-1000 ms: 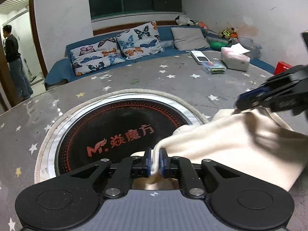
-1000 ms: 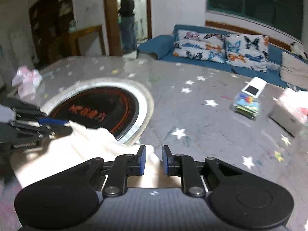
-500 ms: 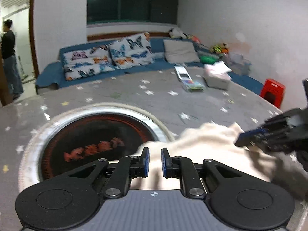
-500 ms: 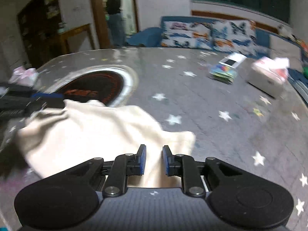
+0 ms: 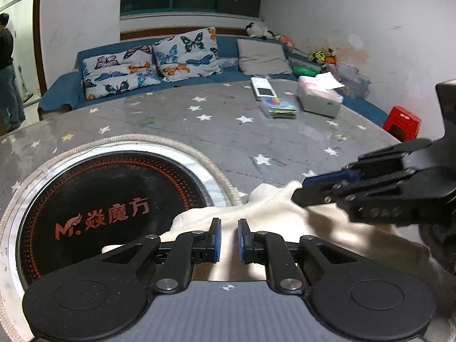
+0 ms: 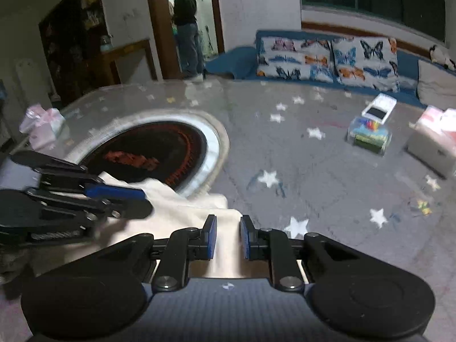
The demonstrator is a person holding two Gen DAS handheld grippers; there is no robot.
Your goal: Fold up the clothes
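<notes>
Looking along left gripper (image 5: 228, 222), found its pads drawn nearly together on cloth (image 5: 270, 213), cream fabric pinched between them at 6 o'clock. Found right gripper (image 6: 228, 219) likewise clamped on a fold of it. Lay bunched on table (image 5: 228, 131), far edge lapping onto hob (image 5: 108, 205) at 8 o'clock in the left view.

Could not see the near part of the cloth in either view, hidden under the gripper bodies. Lost the right gripper's rear past the frame edge at 3 o'clock in the left view, and the left gripper's past 9 o'clock in the right view. Could not read the hob lettering in the right view, which was smeared with blur throughout.

Made out a clear box (image 5: 279, 108) at 1 o'clock in the left view, holding flat coloured items too small to name. Noted a tissue box (image 5: 319, 99) just beside it at 2 o'clock, one sheet poking from the top. Spotted a pink bag (image 6: 42, 125) at 10 o'clock in the right view, contents not discernible. Glimpsed a person (image 6: 185, 28) in the doorway at 11 o'clock, back turned.
</notes>
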